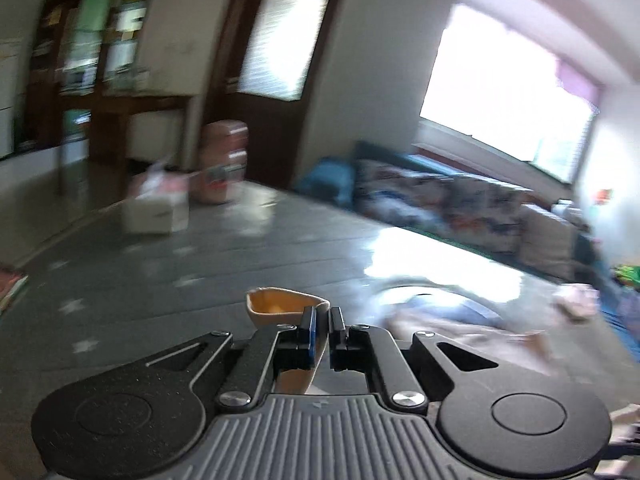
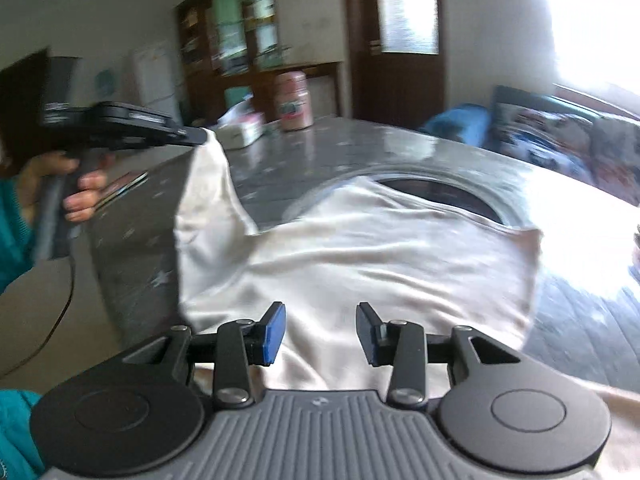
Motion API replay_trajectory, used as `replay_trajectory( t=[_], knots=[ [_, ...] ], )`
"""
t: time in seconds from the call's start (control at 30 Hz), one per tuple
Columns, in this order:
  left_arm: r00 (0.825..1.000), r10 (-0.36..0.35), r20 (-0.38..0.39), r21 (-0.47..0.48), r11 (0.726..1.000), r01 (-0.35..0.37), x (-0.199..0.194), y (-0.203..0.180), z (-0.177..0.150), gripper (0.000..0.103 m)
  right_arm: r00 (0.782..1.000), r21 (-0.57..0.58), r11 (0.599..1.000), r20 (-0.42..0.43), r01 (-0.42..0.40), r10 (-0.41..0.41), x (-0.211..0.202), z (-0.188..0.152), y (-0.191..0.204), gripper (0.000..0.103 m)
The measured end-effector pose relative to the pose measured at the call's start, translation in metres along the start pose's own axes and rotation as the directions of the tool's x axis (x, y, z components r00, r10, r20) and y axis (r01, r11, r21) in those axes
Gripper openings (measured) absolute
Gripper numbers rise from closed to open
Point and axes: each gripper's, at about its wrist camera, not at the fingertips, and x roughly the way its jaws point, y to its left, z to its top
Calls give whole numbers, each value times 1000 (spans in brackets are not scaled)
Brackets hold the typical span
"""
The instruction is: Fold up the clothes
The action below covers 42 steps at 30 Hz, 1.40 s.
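Cream shirt (image 2: pixel 360 264) rumpled on table (image 2: pixel 320 148); left gripper (image 2: pixel 196 136) pinches lifted corner, right gripper (image 2: pixel 322 332) parted.

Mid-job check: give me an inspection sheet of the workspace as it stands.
Surface: grey star-patterned table, glare on its window side.
Job's things: cream garment spread flat, one corner lifted.
Clutter: pink jar, white box at the far edge.
Grippers: left gripper shut on the garment's corner; right gripper open above the cloth.
Cables: black cable hanging below the left hand.
Surroundings: sofa, window, wooden door.
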Motion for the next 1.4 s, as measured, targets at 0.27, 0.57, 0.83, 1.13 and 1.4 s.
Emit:
replay_trajectory(
  t=[0.27,0.57,0.83,1.13,1.4],
  knots=[
    [956,-292,-42,107,950,295,-6,-106,-9,6,996,133,988,47,73,-80,-25,-25,-37,39],
    [879,-389,-276,224,863,452,22,-168,-74,14,987,227,963,40,145,-158,-40,-45,-62,39],
    [922,-295,-251,364,853,373,2,-128,-90,28,990,237,963,32,128,-139,-33,-38,-64,39],
    [965,-89,-247,243,958,151,2,-37,-87,41,993,230,966,-15,121,-121,11,-24,-58,33],
    [948,-83,-308,263,950,168,11,-27,-97,16,978,206,957,-71,206,-196,31,-27,-58,26]
  ],
)
